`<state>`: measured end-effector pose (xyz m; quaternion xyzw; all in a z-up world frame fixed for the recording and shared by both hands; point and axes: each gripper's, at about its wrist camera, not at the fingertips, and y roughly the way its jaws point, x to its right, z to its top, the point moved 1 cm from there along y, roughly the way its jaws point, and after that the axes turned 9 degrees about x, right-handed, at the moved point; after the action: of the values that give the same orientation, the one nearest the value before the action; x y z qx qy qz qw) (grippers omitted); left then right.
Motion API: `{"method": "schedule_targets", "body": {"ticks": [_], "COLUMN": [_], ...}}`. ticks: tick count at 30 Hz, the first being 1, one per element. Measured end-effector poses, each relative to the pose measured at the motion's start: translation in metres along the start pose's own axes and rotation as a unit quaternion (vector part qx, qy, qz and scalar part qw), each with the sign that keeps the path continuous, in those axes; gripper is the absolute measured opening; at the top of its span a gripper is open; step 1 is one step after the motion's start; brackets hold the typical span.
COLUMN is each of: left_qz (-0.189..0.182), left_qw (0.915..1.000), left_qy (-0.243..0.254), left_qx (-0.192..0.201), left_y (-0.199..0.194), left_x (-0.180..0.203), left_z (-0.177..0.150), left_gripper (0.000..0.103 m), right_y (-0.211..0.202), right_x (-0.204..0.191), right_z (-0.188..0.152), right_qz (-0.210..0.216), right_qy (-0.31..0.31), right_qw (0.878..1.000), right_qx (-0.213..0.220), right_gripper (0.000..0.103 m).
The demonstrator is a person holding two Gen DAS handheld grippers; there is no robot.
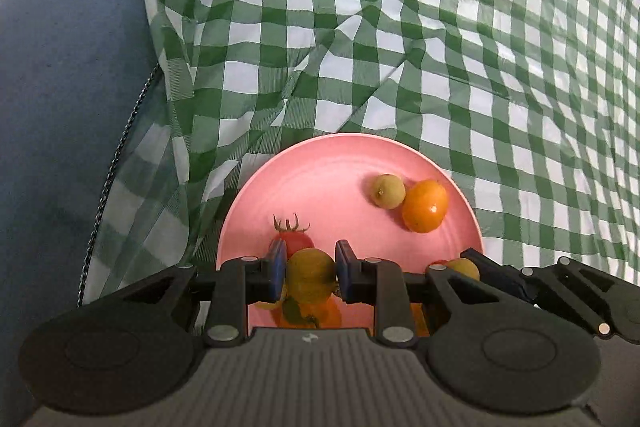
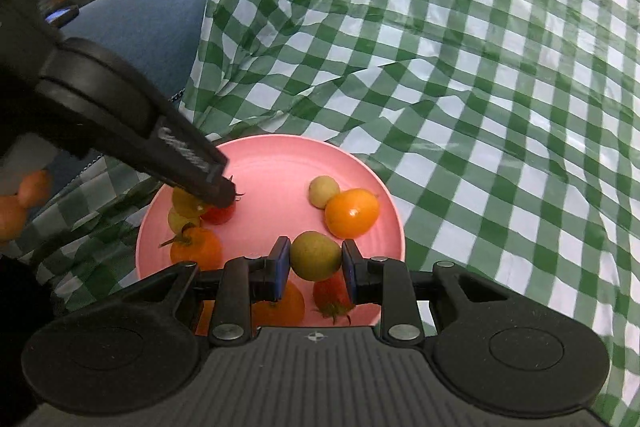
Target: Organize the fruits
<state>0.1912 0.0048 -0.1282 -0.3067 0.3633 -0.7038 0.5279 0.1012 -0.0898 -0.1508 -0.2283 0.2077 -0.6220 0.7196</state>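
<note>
A pink plate (image 1: 320, 179) lies on the green checked cloth and holds several small fruits. My left gripper (image 1: 311, 275) is shut on a yellow-green fruit (image 1: 310, 279) just above the plate's near side, next to a red tomato (image 1: 296, 241). My right gripper (image 2: 315, 263) is shut on another yellow-green fruit (image 2: 315, 255) over the plate (image 2: 272, 163). An orange fruit (image 2: 352, 213) and a small yellow fruit (image 2: 323, 191) lie beyond it. The left gripper (image 2: 208, 183) reaches in from the left over a red tomato (image 2: 219, 214).
A green and white checked cloth (image 1: 440, 47) with folds covers the surface. A blue cushion (image 1: 60, 87) lies at the left. More orange fruits (image 2: 196, 247) and a red tomato (image 2: 330, 293) lie on the plate. Orange fruits (image 2: 24, 199) show at the far left.
</note>
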Motion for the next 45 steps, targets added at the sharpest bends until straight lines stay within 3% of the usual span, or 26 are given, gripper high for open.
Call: {"method": "schedule_targets", "body": {"ticks": [4, 6, 8, 11, 15, 20, 25, 31, 45], "left_qz": [-0.007, -0.005, 0.012, 0.023, 0.071, 0.092, 0.089, 0.089, 0.082], "left_qw": [0.9998, 0.9998, 0.9995, 0.9981, 0.9957, 0.9947, 0.9949, 0.9922, 0.9895], "left_qy": [0.015, 0.016, 0.006, 0.013, 0.011, -0.003, -0.012, -0.002, -0.019], "left_qx": [-0.008, -0.004, 0.029, 0.056, 0.058, 0.048, 0.047, 0.087, 0.118], "left_y": [0.009, 0.006, -0.008, -0.034, -0.067, -0.108, -0.134, -0.167, -0.203], "left_x": [0.001, -0.001, -0.005, -0.013, -0.028, -0.038, -0.031, -0.016, -0.013], "left_z": [0.005, 0.008, 0.010, 0.006, -0.018, -0.066, -0.103, -0.130, -0.152], "left_gripper": [0.034, 0.083, 0.103, 0.103, 0.103, 0.103, 0.103, 0.103, 0.103], "right_y": [0.005, -0.001, -0.011, -0.034, -0.065, -0.099, -0.129, -0.167, -0.211], "right_x": [0.004, 0.006, 0.006, 0.006, 0.003, -0.008, -0.024, -0.031, -0.049], "right_z": [0.004, 0.006, 0.007, 0.000, -0.017, -0.034, -0.040, -0.037, -0.040], "right_qz": [0.000, -0.003, -0.009, -0.023, -0.035, -0.040, -0.051, -0.077, -0.089], "right_qy": [0.003, 0.003, 0.002, 0.006, 0.030, 0.055, 0.040, 0.041, 0.025], "right_qw": [1.000, 1.000, 1.000, 1.000, 0.999, 0.998, 0.998, 0.996, 0.992], "right_qx": [0.003, 0.008, 0.014, 0.016, 0.002, -0.012, -0.006, 0.032, 0.084], "right_gripper": [0.032, 0.051, 0.074, 0.087, 0.091, 0.093, 0.095, 0.096, 0.097]}}
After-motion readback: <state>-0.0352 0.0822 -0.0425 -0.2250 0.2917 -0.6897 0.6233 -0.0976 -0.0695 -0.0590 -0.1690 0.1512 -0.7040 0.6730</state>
